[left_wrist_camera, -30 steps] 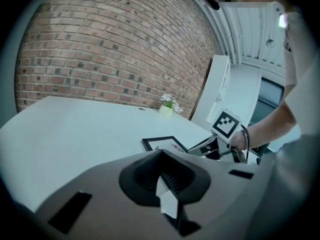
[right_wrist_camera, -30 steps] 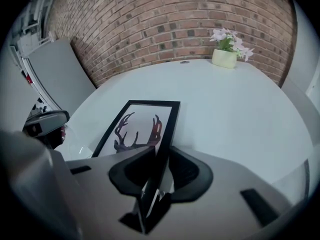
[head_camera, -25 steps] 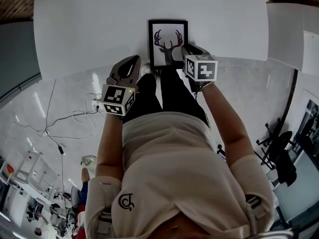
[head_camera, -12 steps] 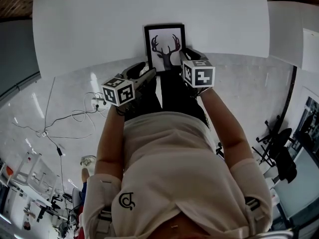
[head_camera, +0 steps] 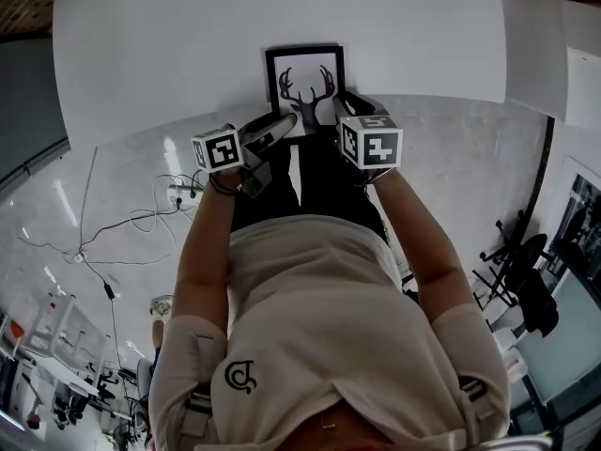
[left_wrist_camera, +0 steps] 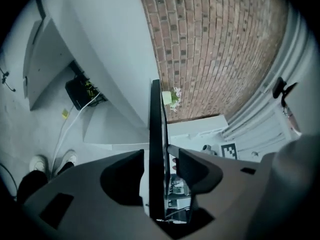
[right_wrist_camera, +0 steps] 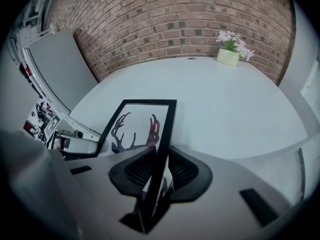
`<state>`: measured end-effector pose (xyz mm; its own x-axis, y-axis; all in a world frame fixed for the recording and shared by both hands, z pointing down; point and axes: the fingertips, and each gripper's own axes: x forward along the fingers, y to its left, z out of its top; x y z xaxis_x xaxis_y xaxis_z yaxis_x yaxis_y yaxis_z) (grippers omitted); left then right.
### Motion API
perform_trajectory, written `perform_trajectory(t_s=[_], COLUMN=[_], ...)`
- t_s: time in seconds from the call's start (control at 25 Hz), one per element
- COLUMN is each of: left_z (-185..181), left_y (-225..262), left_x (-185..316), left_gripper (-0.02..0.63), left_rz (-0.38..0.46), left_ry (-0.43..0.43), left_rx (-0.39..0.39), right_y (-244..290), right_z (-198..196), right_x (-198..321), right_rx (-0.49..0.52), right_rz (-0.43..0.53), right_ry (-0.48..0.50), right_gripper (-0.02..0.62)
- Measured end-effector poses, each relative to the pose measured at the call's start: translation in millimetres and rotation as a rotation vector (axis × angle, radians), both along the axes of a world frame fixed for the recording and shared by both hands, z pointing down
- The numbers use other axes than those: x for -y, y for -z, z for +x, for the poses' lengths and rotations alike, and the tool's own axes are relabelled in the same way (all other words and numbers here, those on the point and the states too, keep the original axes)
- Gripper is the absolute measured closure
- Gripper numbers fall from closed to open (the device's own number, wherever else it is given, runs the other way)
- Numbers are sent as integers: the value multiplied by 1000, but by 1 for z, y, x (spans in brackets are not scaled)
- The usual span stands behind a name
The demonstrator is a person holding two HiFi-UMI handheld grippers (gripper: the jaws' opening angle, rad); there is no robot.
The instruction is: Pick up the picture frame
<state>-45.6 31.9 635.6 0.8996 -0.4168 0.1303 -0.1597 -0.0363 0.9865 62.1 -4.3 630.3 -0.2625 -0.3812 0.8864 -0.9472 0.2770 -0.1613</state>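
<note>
The picture frame (head_camera: 304, 85), black-edged with a deer-antler print, is at the near edge of the white table (head_camera: 169, 45). My right gripper (head_camera: 346, 109) is shut on its right side bar; in the right gripper view the bar (right_wrist_camera: 165, 129) runs between the ribbed pads (right_wrist_camera: 181, 171). My left gripper (head_camera: 272, 132) is at the frame's lower left corner, turned on its side. In the left gripper view the frame (left_wrist_camera: 155, 114) is seen edge-on between the open jaws of the left gripper (left_wrist_camera: 161, 160), with a gap on the right side.
A small pot of flowers (right_wrist_camera: 229, 54) stands at the table's far side, before a brick wall (right_wrist_camera: 165, 19). Cables (head_camera: 141, 219) lie on the floor at left. Office chairs (head_camera: 521, 280) stand at right. Another white tabletop (head_camera: 554, 54) adjoins on the right.
My left gripper has rolled onto its side, dropped, and come in to the frame's lower left edge. The right gripper stays on the frame, which has drifted slightly left.
</note>
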Motion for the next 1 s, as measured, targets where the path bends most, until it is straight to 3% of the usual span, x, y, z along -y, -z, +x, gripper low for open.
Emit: perform_trajectory(t_s=[0.16, 0.32, 0.44, 0.56, 0.72, 1.0], left_z=[2, 12, 15, 14, 11, 10], left_y=[5, 3, 2, 3, 10, 40], left_x=[0, 1, 2, -1, 4, 1], left_gripper=[411, 451, 574, 580, 583, 583], left_rz=[-18, -24, -42, -103, -53, -68], left_ry=[-5, -28, -17, 12, 18, 55], left_rx=[-105, -109, -110, -141, -132, -96], right_y=[1, 1, 2, 1, 5, 43], right_z=[-12, -17, -19, -20, -21, -15], right_x=[-5, -5, -4, -3, 1, 6], right_rx=[-3, -3, -6, 4, 10, 72], right_rz=[-6, -1, 7, 10, 36, 133], right_ry=[10, 24, 23, 24, 14, -35], right_gripper=[511, 513, 514, 514, 507, 497])
